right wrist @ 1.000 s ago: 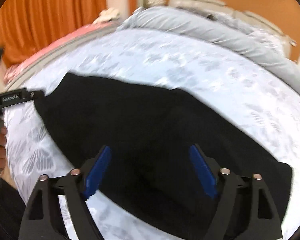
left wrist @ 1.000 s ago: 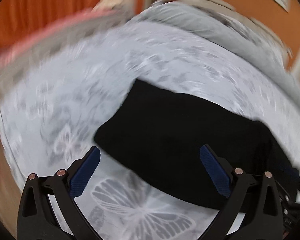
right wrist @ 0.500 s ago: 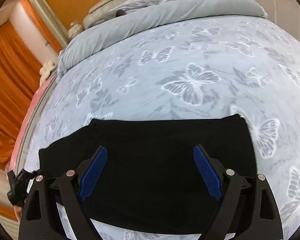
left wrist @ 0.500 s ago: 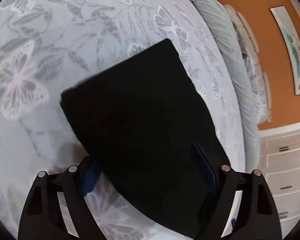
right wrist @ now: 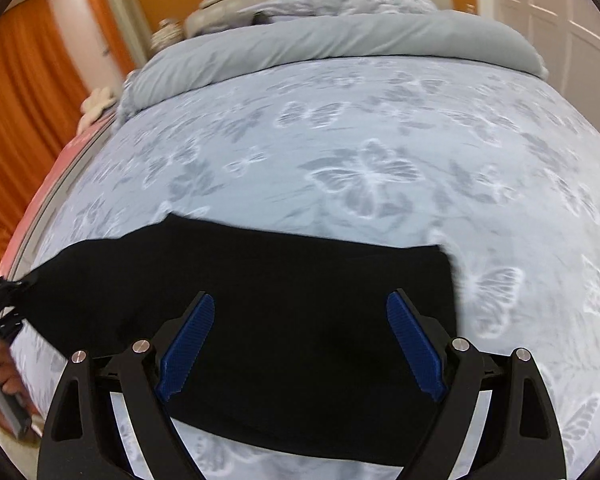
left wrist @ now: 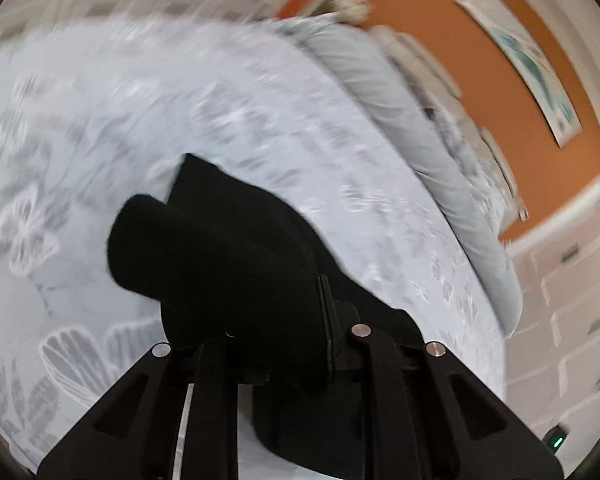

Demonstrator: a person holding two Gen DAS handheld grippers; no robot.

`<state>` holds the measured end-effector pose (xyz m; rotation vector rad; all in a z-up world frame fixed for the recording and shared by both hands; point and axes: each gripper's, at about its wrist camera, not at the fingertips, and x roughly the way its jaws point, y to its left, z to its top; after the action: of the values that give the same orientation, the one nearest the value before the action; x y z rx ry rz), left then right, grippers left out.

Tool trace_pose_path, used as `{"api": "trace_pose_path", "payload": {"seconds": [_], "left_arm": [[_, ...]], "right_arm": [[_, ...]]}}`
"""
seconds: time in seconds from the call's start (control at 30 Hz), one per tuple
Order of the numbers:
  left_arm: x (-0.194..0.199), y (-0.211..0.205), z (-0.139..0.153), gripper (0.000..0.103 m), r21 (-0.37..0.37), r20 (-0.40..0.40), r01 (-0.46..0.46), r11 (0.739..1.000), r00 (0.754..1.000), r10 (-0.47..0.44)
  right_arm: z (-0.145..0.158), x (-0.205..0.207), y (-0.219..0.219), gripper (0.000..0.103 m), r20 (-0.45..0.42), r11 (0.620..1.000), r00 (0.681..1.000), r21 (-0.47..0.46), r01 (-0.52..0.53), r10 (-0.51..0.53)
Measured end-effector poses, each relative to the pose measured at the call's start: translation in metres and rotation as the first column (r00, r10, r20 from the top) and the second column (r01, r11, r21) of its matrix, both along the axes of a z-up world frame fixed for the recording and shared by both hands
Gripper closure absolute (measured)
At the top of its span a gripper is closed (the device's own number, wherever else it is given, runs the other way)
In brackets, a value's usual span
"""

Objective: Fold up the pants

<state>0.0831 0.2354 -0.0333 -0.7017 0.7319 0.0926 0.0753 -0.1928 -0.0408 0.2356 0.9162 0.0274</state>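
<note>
The black pants [right wrist: 284,292] lie folded as a wide dark strip on the butterfly-print bed cover [right wrist: 364,152]. My right gripper [right wrist: 300,336] is open, its blue pads [right wrist: 188,340] spread just above the middle of the pants, holding nothing. My left gripper [left wrist: 284,344] is shut on the left end of the pants [left wrist: 220,264] and lifts it off the bed; the cloth bunches and drapes over the fingers, hiding the pads. In the right wrist view the left gripper [right wrist: 0,308] shows at the pants' left end.
A grey rolled duvet [right wrist: 332,44] and pillows lie at the head of the bed. Orange curtains [right wrist: 24,92] hang on the left, white cupboard doors [left wrist: 572,300] stand on the right. The person's hand [right wrist: 0,372] is at the bed's left edge.
My left gripper has closed on the left end of the pants and raised it, bunching the cloth. My right gripper stayed open over the pants and barely shifted.
</note>
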Motion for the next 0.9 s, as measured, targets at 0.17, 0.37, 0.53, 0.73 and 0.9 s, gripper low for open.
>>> {"api": "trace_pose_path", "payload": {"seconds": [0.17,0.37,0.53,0.73,0.9], "left_arm": [[-0.006,-0.109,0.045,0.086,0.246,0.123,0.147,0.958,0.976,-0.181],[-0.011,-0.260,0.022,0.084,0.361,0.020,0.469,0.806,0.860,-0.509],[-0.023,-0.312,-0.039,0.068,0.397,-0.191,0.619,0.678,0.778,-0.598],[-0.066,-0.250,0.035,0.006,0.412,0.165,0.459,0.787,0.812,-0.560],[-0.067,-0.198,0.069,0.006,0.403,0.295,0.350,0.846,0.825,-0.482]], "right_arm": [[-0.001,-0.013,-0.040,0.017,-0.010,0.997,0.997,0.005,0.076,-0.076],[0.000,-0.027,-0.079,0.017,-0.009,0.992,0.992,-0.015,0.125,-0.125],[-0.004,-0.034,-0.109,0.017,-0.027,0.985,0.985,0.021,0.169,-0.168],[-0.007,-0.039,-0.101,0.017,-0.062,0.998,0.997,0.013,0.054,-0.053],[-0.037,-0.057,-0.076,0.017,-0.167,0.989,0.985,-0.125,-0.076,0.054]]}}
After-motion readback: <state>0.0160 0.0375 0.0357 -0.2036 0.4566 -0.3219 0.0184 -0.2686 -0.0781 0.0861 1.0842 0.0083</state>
